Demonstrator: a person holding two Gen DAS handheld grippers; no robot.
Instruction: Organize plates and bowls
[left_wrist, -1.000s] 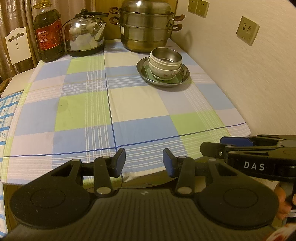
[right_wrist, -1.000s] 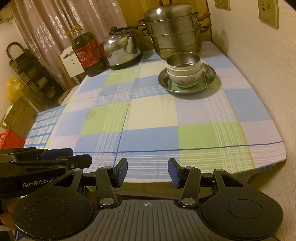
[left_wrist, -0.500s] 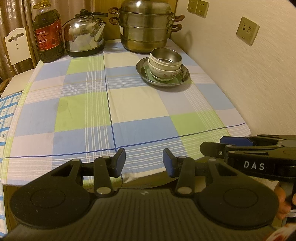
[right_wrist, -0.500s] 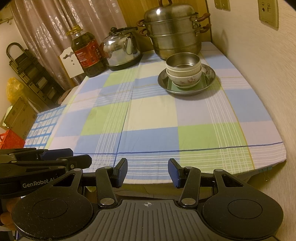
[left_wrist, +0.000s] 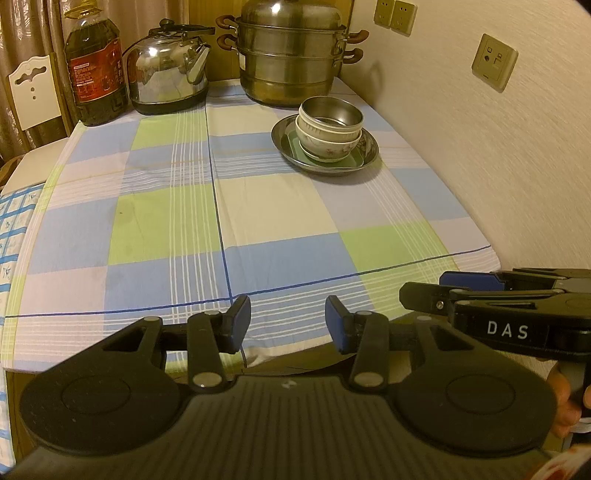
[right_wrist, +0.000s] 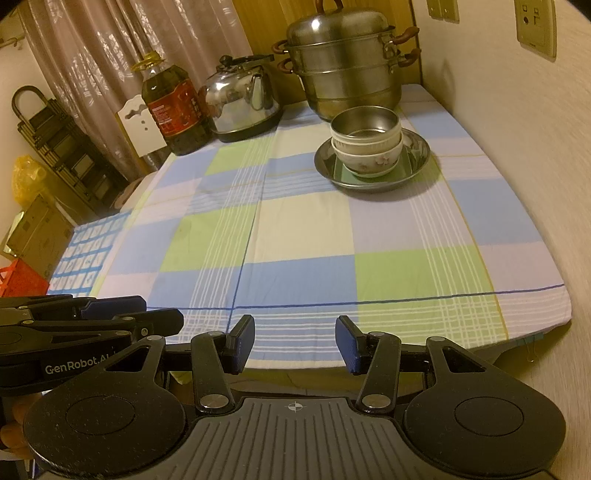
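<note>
Inspector: Status of both tools?

Operator: I hold the left tool (left_wrist: 288, 323) and right tool (right_wrist: 295, 341) parted and empty at the near edge. Bowls (left_wrist: 328, 127) sit nested on the metal plate (left_wrist: 364, 160), far across the surface (left_wrist: 258, 206), probably already organized.

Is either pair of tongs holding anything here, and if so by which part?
Nothing is held. The left tongs and right tongs both stand open and empty at the near table edge; the stacked bowls sit untouched on the metal plate.
</note>
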